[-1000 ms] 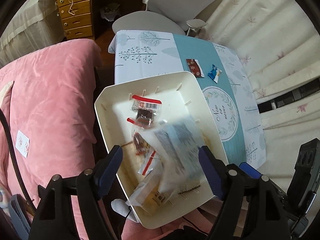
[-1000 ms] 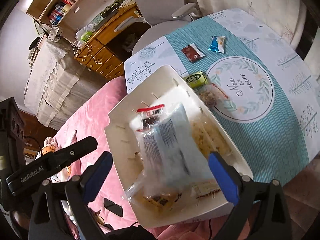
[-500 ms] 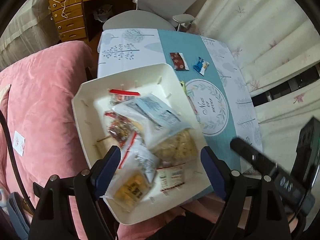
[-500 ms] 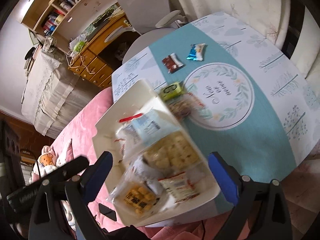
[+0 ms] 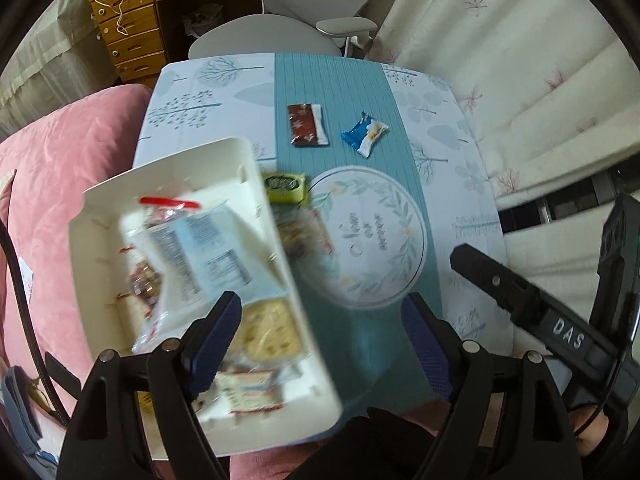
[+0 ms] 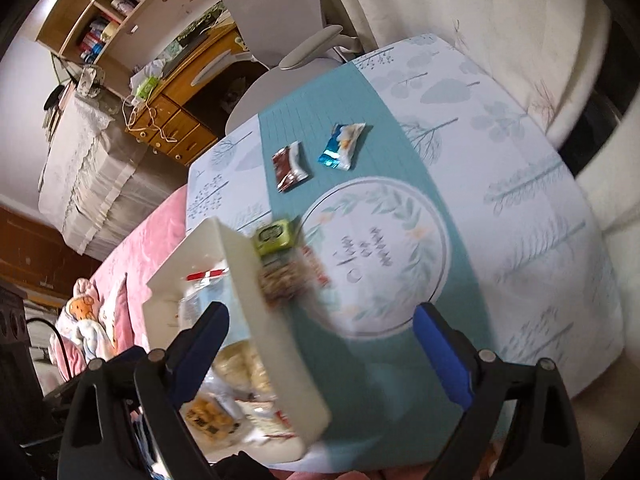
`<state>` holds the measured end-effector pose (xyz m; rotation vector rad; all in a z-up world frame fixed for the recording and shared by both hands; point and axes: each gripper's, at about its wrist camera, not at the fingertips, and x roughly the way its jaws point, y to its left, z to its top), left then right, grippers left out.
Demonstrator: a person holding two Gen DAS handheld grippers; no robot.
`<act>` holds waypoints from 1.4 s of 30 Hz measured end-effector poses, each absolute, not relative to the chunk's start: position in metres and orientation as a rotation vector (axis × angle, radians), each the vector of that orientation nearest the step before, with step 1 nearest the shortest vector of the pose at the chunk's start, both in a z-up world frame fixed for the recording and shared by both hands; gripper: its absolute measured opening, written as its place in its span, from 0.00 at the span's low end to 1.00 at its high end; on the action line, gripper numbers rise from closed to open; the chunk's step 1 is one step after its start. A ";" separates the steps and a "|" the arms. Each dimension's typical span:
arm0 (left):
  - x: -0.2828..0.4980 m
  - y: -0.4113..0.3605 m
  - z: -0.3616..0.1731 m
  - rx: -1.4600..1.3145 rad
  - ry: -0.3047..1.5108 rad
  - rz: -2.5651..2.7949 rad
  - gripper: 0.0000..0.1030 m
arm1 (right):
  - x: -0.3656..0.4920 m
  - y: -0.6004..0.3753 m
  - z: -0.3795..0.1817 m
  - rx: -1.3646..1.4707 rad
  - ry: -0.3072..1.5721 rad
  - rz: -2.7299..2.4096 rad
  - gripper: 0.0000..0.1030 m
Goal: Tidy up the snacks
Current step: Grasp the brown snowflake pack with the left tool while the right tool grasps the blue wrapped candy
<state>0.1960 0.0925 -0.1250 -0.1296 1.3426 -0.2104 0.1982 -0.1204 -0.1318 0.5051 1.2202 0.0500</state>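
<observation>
A white bin (image 5: pixel 104 216) (image 6: pixel 280 344) at the table's near left corner holds several snack bags, with a pale blue bag (image 5: pixel 200 248) on top. On the teal runner lie a brown packet (image 5: pixel 306 125) (image 6: pixel 290 166), a blue-and-white candy (image 5: pixel 365 133) (image 6: pixel 342 146), a green packet (image 5: pixel 285 187) (image 6: pixel 274 236) and a blurred clear nut bag (image 5: pixel 302 232) (image 6: pixel 288 280) beside the bin. My left gripper (image 5: pixel 322 340) is open and empty above the bin's right edge. My right gripper (image 6: pixel 322 348) is open and empty over the bin's right wall; its body shows in the left wrist view (image 5: pixel 532 312).
The table (image 5: pixel 460 160) has a tree-print cloth with a round wreath motif (image 5: pixel 368 236). A pink sofa (image 5: pixel 48 160) lies left, a grey office chair (image 5: pixel 272 36) and wooden desk (image 5: pixel 132 40) behind, cream curtains (image 5: pixel 520 60) at right.
Both grippers have swung right, from over the bin toward the runner. The bin now sits at the left of both views. The right gripper's body has come further into the left wrist view.
</observation>
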 end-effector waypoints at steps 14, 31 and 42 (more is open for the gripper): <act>0.306 0.039 -0.153 -0.152 1.354 -0.109 0.79 | 0.273 -0.178 -0.166 0.437 1.179 0.119 0.87; 0.433 0.054 -0.260 -0.198 1.391 0.084 0.79 | 0.385 -0.135 -0.244 0.209 1.074 0.191 0.81; 0.451 0.059 -0.306 -0.183 1.424 0.145 0.75 | 0.403 -0.119 -0.280 0.192 1.111 0.182 0.69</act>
